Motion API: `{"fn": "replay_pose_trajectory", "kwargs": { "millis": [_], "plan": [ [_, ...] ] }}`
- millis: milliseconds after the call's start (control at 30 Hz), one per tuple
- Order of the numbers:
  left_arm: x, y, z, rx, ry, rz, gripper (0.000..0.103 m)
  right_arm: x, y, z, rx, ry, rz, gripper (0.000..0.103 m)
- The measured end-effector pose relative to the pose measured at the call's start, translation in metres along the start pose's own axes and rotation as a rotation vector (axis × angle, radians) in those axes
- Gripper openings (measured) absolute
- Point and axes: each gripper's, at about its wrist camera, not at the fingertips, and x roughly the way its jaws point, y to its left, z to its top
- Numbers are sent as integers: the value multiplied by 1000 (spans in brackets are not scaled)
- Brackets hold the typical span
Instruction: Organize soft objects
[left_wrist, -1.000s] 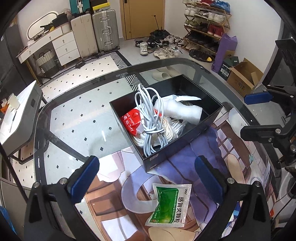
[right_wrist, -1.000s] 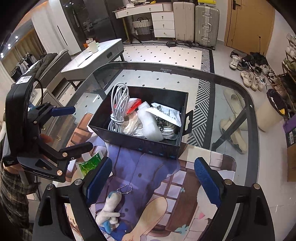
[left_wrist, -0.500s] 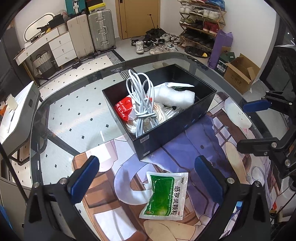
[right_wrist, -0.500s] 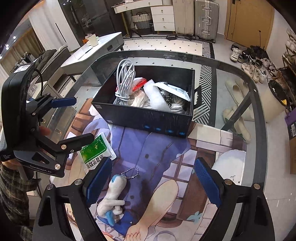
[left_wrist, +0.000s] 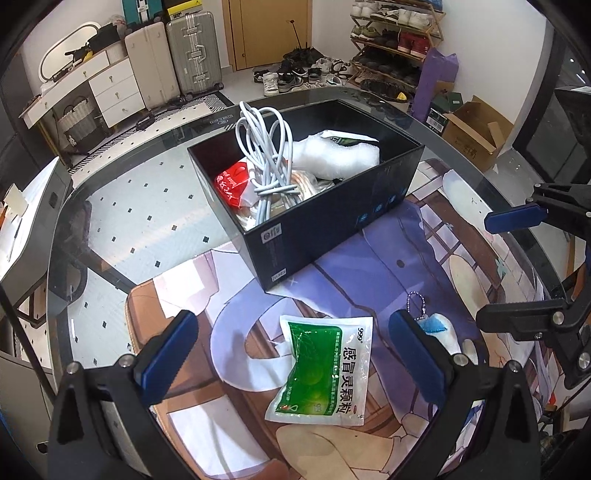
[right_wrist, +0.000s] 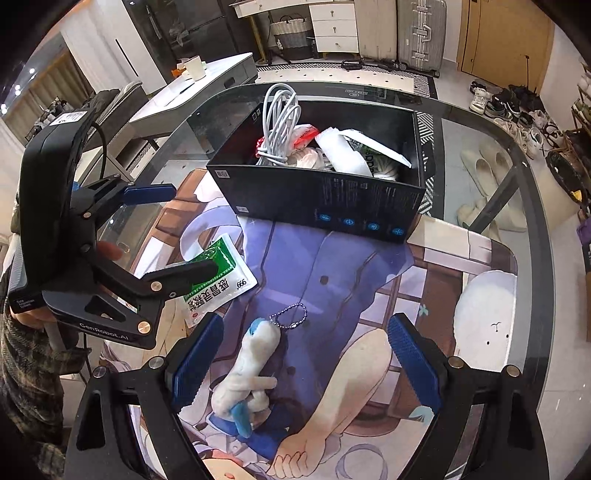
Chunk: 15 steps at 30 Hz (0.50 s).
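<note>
A black box (left_wrist: 332, 221) (right_wrist: 325, 195) on the glass table holds a coiled white cable (left_wrist: 266, 162), a red packet (left_wrist: 231, 182) and white bubble wrap (left_wrist: 340, 157). A green medicine pouch (left_wrist: 325, 369) (right_wrist: 214, 280) lies flat on the printed mat, in front of the box. My left gripper (left_wrist: 291, 354) is open and empty, just above the pouch. A small white and blue plush keychain (right_wrist: 247, 369) lies on the mat. My right gripper (right_wrist: 306, 354) is open and empty, over the plush.
The printed mat (right_wrist: 332, 277) covers the near half of the round glass table (left_wrist: 129, 206). Suitcases (left_wrist: 192, 51), a white dresser, a shoe rack (left_wrist: 391, 40) and a cardboard box (left_wrist: 472, 129) stand on the floor around it.
Both grippers have pulled back from the box toward the near edge and come lower. The pouch now lies between the left fingers and the plush between the right ones.
</note>
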Motion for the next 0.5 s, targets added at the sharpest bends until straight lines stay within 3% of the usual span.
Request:
{"fn": "replay_pose_trajectory", "kwargs": {
  "millis": [500],
  "plan": [
    [11, -8, -14, 18, 34, -13, 103, 14, 21, -21, -14, 41, 42, 92]
  ]
}}
